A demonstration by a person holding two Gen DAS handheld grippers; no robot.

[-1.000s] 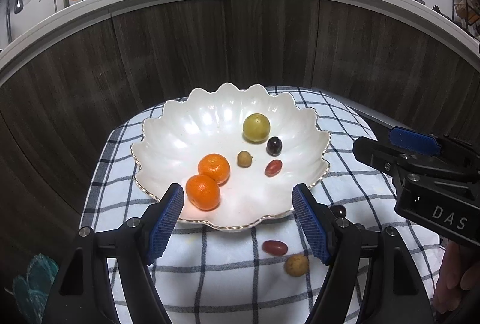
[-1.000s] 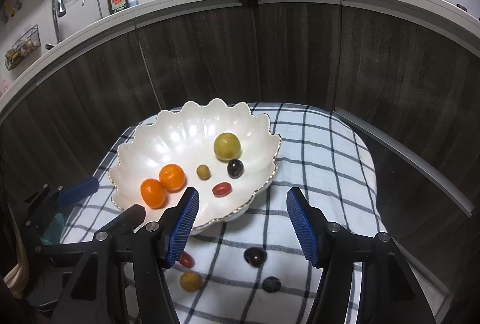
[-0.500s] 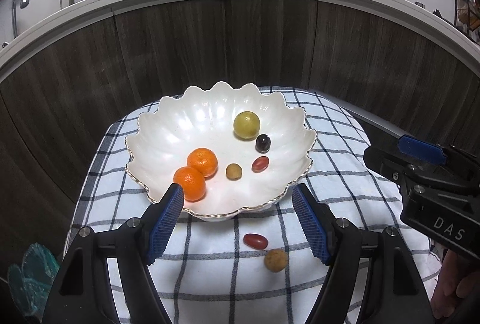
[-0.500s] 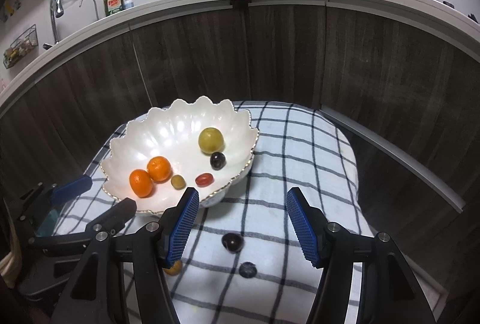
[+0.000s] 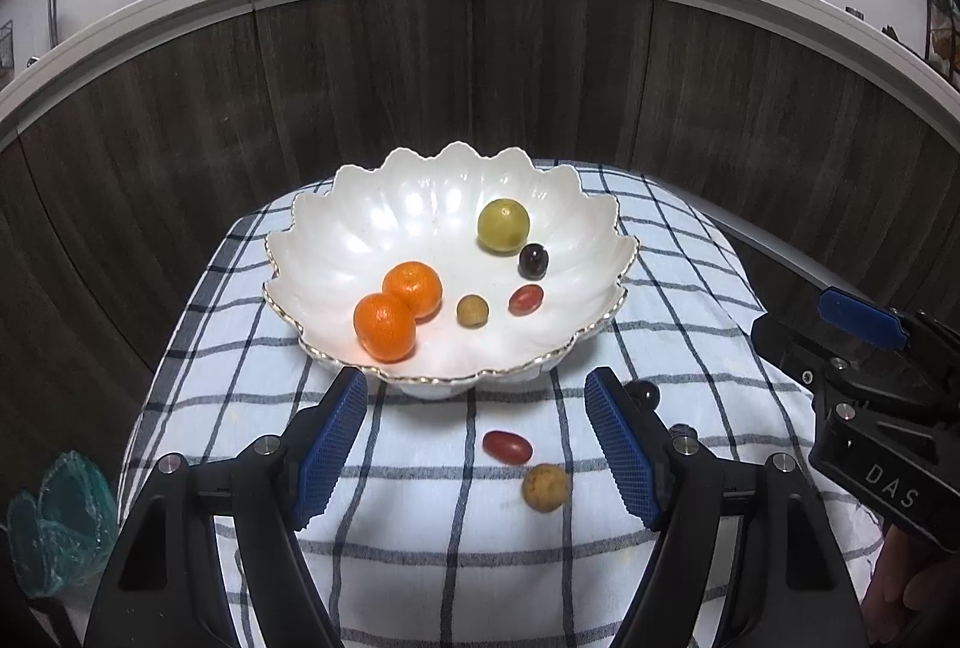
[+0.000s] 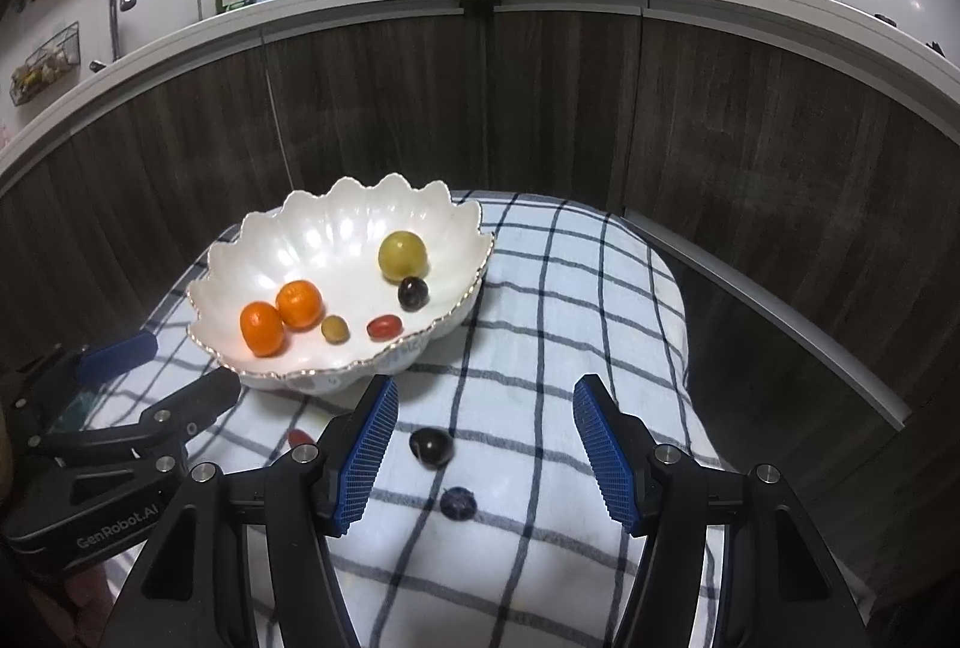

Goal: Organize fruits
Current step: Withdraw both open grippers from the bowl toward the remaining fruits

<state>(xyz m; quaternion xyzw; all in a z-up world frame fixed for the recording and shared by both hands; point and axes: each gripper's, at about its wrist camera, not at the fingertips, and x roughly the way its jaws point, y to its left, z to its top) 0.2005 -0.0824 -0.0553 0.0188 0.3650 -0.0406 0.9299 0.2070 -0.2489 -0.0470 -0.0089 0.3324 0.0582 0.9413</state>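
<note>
Looking down your left wrist view first: your left gripper (image 5: 474, 444) is spread wide with nothing in it, blue pads hanging over the checked blue-and-white cloth (image 5: 390, 558). Between the fingers lies an oblong red grape tomato (image 5: 507, 446), long axis running left to right and tipped slightly down toward the right, with a small round tan fruit (image 5: 545, 488) just beside it, nearer the camera. Past them sits the scalloped white gold-rimmed bowl (image 5: 336, 228) holding two oranges (image 5: 398, 309) that touch, a yellow-green round fruit (image 5: 503, 225), a dark grape (image 5: 533, 261), another red tomato (image 5: 526, 299) and a little tan fruit (image 5: 472, 311).

Right wrist view: your right gripper (image 6: 483, 450) is wide open too and empty. A dark purple round fruit (image 6: 431, 447) sits between its fingers, closer to the left pad, and a small blueberry (image 6: 458, 503) lies near it, toward the camera. Bowl's off to the upper left.
</note>
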